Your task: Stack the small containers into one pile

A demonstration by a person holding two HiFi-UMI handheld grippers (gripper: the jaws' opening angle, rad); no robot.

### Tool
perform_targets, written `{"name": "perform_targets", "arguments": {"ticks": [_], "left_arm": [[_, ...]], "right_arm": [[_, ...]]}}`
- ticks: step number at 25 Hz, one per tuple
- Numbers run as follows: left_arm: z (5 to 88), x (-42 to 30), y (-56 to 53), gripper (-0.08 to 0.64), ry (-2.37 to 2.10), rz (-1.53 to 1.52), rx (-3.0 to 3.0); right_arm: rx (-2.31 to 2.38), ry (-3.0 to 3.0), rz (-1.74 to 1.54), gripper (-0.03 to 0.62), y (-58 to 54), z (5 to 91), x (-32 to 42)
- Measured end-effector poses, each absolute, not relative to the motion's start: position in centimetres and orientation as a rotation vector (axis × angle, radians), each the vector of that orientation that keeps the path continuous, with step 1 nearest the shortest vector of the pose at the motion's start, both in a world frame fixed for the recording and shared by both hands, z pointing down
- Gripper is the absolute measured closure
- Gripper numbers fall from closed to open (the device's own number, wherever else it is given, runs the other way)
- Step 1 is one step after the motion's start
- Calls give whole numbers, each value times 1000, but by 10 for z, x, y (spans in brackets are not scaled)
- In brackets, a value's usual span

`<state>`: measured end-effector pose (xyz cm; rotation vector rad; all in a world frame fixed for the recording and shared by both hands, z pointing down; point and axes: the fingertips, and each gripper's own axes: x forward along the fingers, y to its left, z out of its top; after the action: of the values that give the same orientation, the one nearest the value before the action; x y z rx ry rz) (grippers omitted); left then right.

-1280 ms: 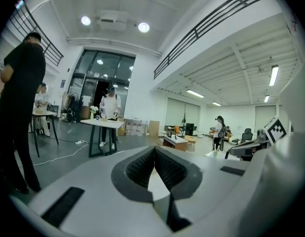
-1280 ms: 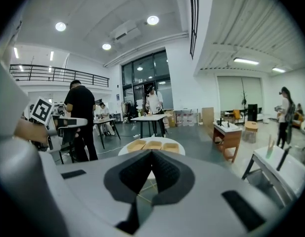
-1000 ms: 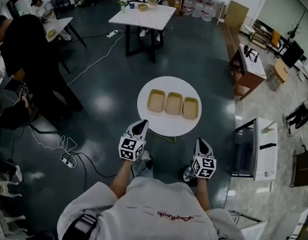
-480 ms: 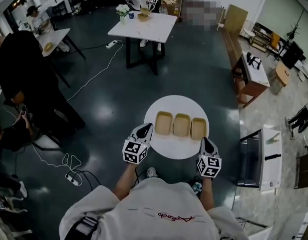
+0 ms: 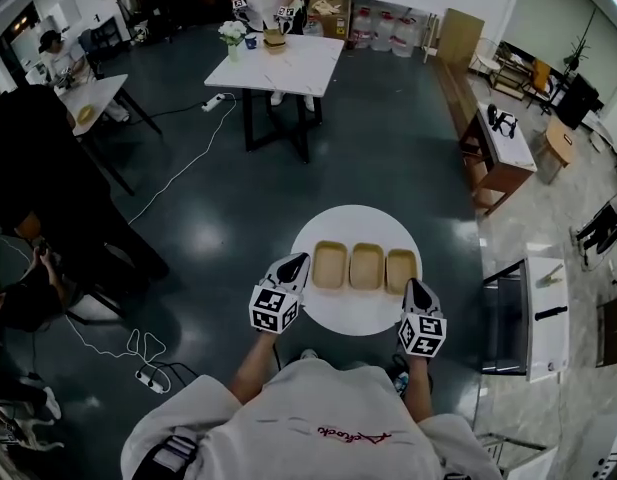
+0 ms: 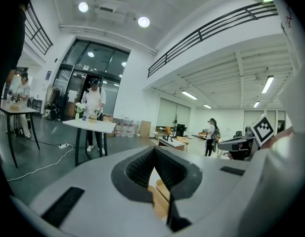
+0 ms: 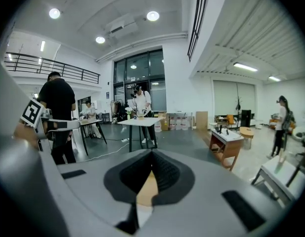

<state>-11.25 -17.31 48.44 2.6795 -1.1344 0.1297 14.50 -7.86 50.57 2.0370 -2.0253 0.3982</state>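
Three shallow tan containers stand side by side in a row on a small round white table (image 5: 353, 313) in the head view: left container (image 5: 329, 265), middle container (image 5: 366, 266), right container (image 5: 401, 269). My left gripper (image 5: 295, 262) is shut and empty, its tip at the table's left edge beside the left container. My right gripper (image 5: 412, 287) is shut and empty, just below the right container. In the left gripper view the shut left gripper (image 6: 154, 150) hides most of the containers (image 6: 159, 197). In the right gripper view, a tan container (image 7: 147, 189) shows below the shut right gripper (image 7: 152, 155).
A square white table (image 5: 288, 63) with a person at it stands far ahead. A person in black (image 5: 38, 178) is at the left. Cables and a power strip (image 5: 148, 376) lie on the floor at lower left. A white bench (image 5: 543, 313) and wooden desk (image 5: 503, 143) stand at the right.
The round table with its containers has come closer to me. Both shut grippers, which were short of the table, now reach its near edge beside the outer containers.
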Motion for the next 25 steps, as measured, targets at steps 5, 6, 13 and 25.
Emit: {"name": "perform_targets", "arguments": {"ticks": [5, 6, 13, 25], "left_arm": [[489, -96, -176, 551, -1095, 146, 2689], [490, -92, -176, 551, -1087, 151, 2692], [502, -68, -181, 551, -1070, 193, 2689], [514, -17, -196, 551, -1127, 253, 2622]], "right_arm": [[2056, -2012, 407, 573, -78, 508, 155], [2061, -2007, 413, 572, -77, 511, 158], [2063, -2003, 460, 574, -83, 528, 178], [1951, -2057, 494, 572, -120, 540, 225]]}}
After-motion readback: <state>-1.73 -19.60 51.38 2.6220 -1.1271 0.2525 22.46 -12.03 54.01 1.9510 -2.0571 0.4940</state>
